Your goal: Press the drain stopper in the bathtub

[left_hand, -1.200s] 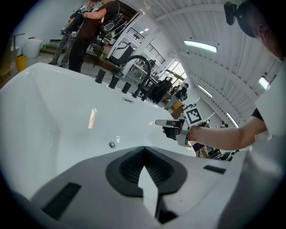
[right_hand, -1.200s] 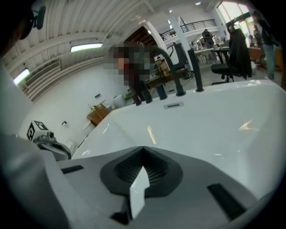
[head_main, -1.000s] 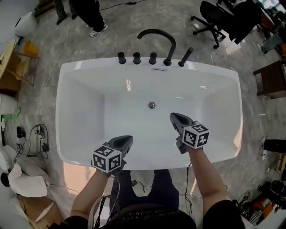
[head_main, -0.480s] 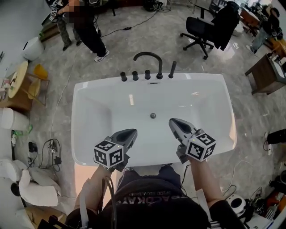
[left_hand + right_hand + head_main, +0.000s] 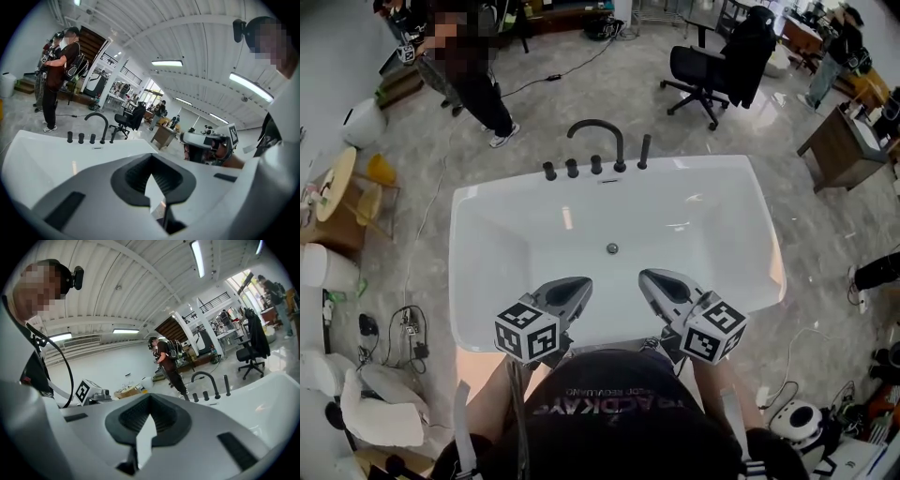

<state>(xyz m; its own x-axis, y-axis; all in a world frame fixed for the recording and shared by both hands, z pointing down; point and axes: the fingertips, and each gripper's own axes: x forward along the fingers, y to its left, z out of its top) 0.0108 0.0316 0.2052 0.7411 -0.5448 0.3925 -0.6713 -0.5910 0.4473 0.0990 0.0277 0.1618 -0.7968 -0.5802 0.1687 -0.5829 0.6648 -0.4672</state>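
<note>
We have drawn both grippers back since the earlier frames, so they now hang over the near rim of the white oval bathtub (image 5: 757,202) instead of reaching out over its basin, and they sit closer together. The left gripper (image 5: 579,283) has its jaws closed tip to tip with nothing between them, and our own view along it (image 5: 151,163) shows only the bare tub past the ribbed pads. The right gripper (image 5: 645,277) is the same, jaws drawn together and empty (image 5: 149,401). The small round metal drain stopper (image 5: 612,248) lies on the tub floor ahead of both sets of jaws, roughly between them and apart from each. Further ahead of the jaws, the black arched faucet (image 5: 598,131) stands on the far rim.
</note>
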